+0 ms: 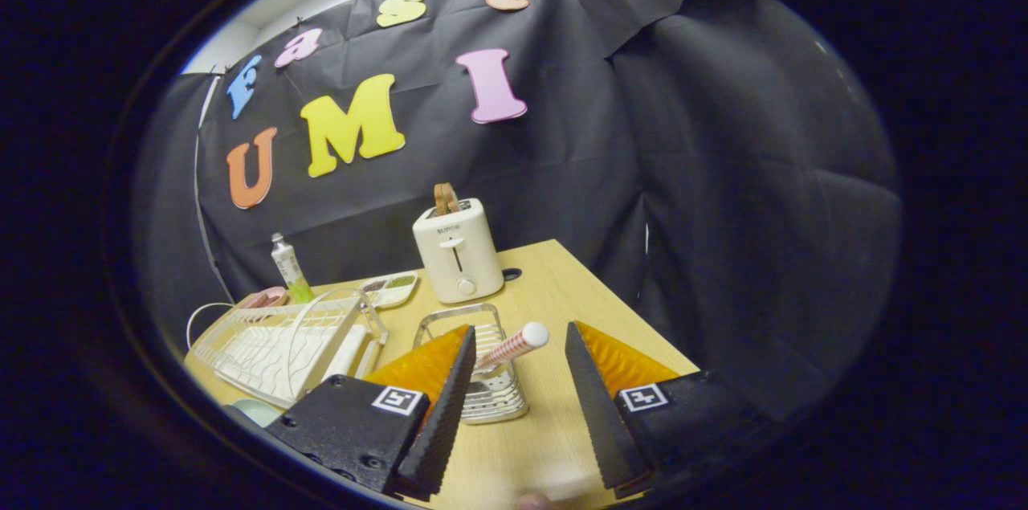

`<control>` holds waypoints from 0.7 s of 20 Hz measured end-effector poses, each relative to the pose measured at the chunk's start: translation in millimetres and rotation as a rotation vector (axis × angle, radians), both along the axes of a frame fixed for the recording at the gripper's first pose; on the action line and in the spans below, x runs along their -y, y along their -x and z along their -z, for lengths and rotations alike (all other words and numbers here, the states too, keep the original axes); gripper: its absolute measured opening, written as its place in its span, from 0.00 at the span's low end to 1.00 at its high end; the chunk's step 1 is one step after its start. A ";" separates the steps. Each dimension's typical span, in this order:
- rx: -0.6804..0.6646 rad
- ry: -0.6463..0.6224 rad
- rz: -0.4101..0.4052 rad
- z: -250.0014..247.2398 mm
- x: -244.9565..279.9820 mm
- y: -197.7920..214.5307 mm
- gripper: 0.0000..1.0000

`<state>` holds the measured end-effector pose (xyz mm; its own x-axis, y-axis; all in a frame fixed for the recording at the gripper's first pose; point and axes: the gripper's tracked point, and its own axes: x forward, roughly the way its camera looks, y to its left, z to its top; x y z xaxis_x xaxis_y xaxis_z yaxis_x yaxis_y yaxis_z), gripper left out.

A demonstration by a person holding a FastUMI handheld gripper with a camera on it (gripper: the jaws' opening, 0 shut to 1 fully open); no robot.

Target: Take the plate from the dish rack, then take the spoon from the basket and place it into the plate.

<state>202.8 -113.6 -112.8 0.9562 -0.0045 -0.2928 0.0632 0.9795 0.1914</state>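
My gripper (pixel 518 337) hangs with fingers spread apart over the wooden table (pixel 562 285), holding nothing. The spoon (pixel 514 345) stands in the basket (pixel 474 369) between them. Left of the basket lies the dish rack (pixel 281 345); behind it, the toaster (pixel 458 249), near the table's far edge
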 end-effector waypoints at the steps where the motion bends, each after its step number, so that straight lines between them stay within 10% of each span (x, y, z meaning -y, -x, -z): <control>1: -0.002 -0.004 -0.002 -0.3 -0.8 0.7 0.69; 14: 0.005 0.020 -0.071 -45.1 -35.3 0.2 0.13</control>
